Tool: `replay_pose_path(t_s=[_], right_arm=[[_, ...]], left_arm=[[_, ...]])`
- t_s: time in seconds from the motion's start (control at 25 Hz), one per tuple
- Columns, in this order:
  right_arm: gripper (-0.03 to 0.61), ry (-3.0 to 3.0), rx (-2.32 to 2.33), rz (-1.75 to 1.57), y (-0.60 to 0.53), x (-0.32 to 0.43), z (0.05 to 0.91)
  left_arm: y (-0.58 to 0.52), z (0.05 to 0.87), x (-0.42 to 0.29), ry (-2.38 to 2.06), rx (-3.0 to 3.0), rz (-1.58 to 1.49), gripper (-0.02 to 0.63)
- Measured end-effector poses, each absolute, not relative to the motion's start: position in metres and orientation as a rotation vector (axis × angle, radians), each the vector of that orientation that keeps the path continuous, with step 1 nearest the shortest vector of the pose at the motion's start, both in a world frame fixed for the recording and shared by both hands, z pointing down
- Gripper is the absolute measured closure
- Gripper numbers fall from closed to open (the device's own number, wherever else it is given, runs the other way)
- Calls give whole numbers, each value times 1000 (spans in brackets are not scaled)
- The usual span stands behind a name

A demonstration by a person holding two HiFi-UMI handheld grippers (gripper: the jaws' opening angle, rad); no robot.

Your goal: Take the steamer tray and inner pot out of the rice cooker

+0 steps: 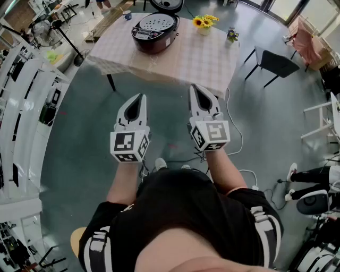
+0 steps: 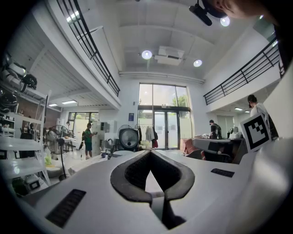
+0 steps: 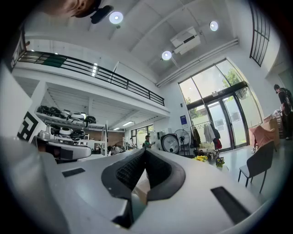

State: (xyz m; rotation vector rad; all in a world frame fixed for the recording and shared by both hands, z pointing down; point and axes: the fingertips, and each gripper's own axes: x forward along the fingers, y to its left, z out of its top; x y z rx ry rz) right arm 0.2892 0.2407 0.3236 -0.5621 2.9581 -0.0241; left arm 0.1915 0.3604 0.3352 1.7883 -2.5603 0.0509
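Rice cooker point(image 1: 155, 31) stood on the far table point(image 1: 202, 58), toward its left part, with the lid point(image 1: 166, 4) raised and a pale steamer tray point(image 1: 158, 22) full of small holes sitting in its top. On the same table, to the right of it, were yellow flowers point(image 1: 205, 22) and a small potted plant point(image 1: 232, 35). Both grippers were held in front of the person's body, over the grey floor point(image 1: 85, 138), well apart from the table and the cooker. The left gripper point(image 1: 141, 97) had its jaws pressed together at the tips, with nothing between them. The right gripper point(image 1: 194, 87) was the same, jaws closed on each other and holding nothing. A dark chair point(image 1: 273, 64) stood to the right of the table
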Motion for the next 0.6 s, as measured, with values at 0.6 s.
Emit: replay_pose_path(t_s=[0.6], right_arm=[[580,2949,-621,38,259,276,321]], left_arm=[[369,322,177,-2519,1832,-59,611]])
